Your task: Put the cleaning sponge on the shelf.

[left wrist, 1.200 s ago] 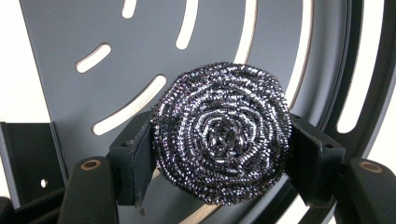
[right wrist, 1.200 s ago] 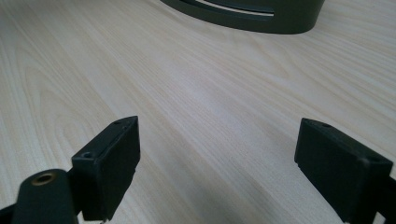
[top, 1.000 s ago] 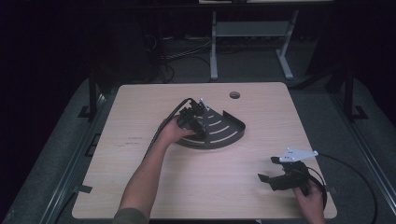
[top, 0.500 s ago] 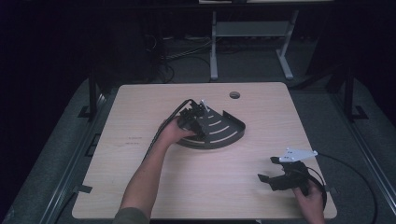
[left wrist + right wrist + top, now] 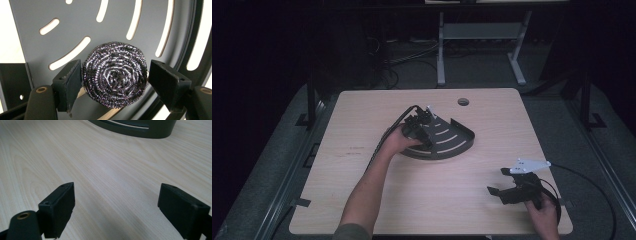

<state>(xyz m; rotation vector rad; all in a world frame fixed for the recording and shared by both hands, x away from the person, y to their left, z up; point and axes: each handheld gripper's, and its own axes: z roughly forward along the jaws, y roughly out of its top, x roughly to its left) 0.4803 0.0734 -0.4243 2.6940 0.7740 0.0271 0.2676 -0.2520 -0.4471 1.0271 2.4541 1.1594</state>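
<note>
Left tool (image 5: pixel 424 121): centre of the high view, over the left part of the tray, with the person's left hand (image 5: pixel 398 141) behind it. In the left gripper view (image 5: pixel 115 78) its jaws stand apart on either side of the scourer; the left pad touches the scourer's edge, the right pad sits just beside it with a thin gap.
Scourer (image 5: pixel 115 74): a round coil of shiny steel wire, centre of the left gripper view, lying on the tray.
Tray (image 5: pixel 452 137): dark grey, fan-shaped, with curved slots and a raised rim, at the middle of the table (image 5: pixel 362 125).
Hole (image 5: pixel 463 101): small and round, in the table top, upper centre of the high view.
Right tool (image 5: pixel 499 182): lower right of the high view, held low over bare wood, well apart from the tray. In the right gripper view (image 5: pixel 116 207) its jaws gape wide with nothing between them.
</note>
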